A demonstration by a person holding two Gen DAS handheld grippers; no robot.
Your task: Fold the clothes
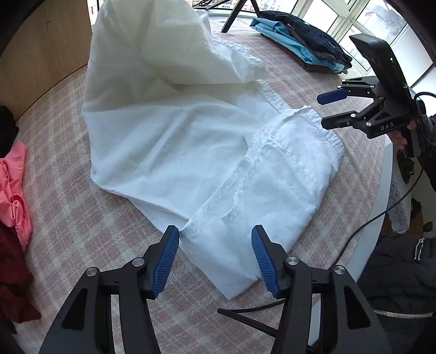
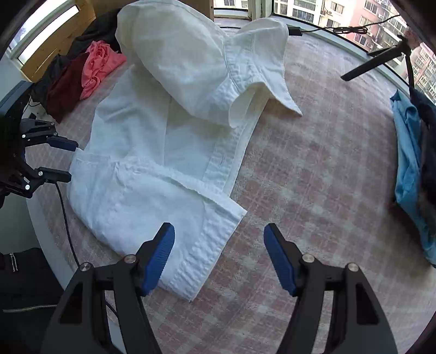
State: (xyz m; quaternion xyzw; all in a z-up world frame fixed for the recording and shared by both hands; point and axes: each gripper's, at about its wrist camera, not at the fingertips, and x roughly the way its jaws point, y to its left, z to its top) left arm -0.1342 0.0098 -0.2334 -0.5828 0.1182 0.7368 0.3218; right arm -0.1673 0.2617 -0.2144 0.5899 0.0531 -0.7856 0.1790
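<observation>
Both claws, left gripper (image 1: 215, 239) and right gripper (image 2: 219, 237), gaped empty above the half-folded white garment (image 2: 152, 174); pinching both near corners evenly would probably keep any fold square.

Daylight poured in from the windows (image 2: 340, 16) behind the white garment (image 1: 169, 117), which glowed near overexposed on its raised folds and cast only soft shadows, while both fisheye views stayed sharp at center, bent strongly toward the rims and ended in black vignetted corners.
</observation>
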